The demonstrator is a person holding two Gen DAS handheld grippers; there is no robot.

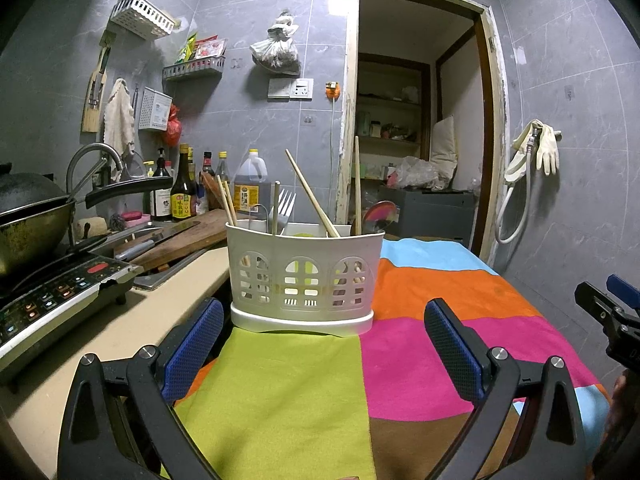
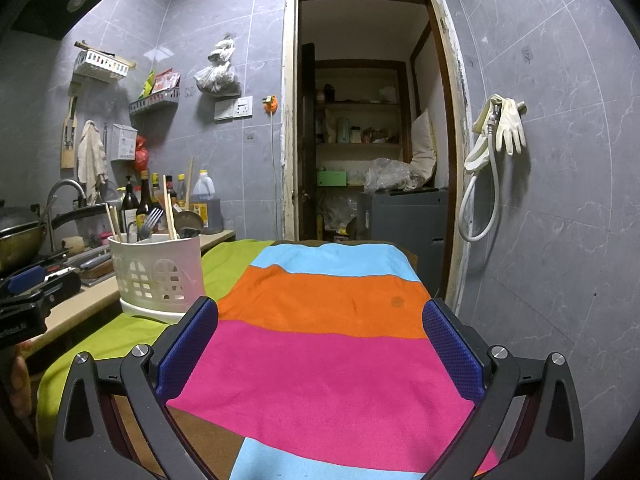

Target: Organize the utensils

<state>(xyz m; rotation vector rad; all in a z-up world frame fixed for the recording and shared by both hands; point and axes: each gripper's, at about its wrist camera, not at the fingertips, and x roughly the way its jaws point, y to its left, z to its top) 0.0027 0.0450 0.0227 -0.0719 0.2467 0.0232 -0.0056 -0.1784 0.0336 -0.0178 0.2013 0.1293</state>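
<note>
A white slotted utensil caddy (image 1: pixel 304 276) stands on the striped cloth, just ahead of my left gripper (image 1: pixel 324 340), which is open and empty. Chopsticks (image 1: pixel 312 194), a fork (image 1: pixel 285 208) and a spoon (image 1: pixel 380 216) stick up out of it. From the right wrist view the caddy (image 2: pixel 158 276) sits to the left, and my right gripper (image 2: pixel 320 344) is open over the pink and orange stripes with nothing between its fingers. The right gripper's tip (image 1: pixel 608 304) shows at the right edge of the left wrist view.
A colourful striped cloth (image 2: pixel 328 360) covers the table. To the left lie a counter with an induction cooker (image 1: pixel 52 300), a wok (image 1: pixel 28 224), a cutting board with a knife (image 1: pixel 160 238), a sink and sauce bottles (image 1: pixel 182 192). An open doorway (image 2: pixel 360 120) is behind.
</note>
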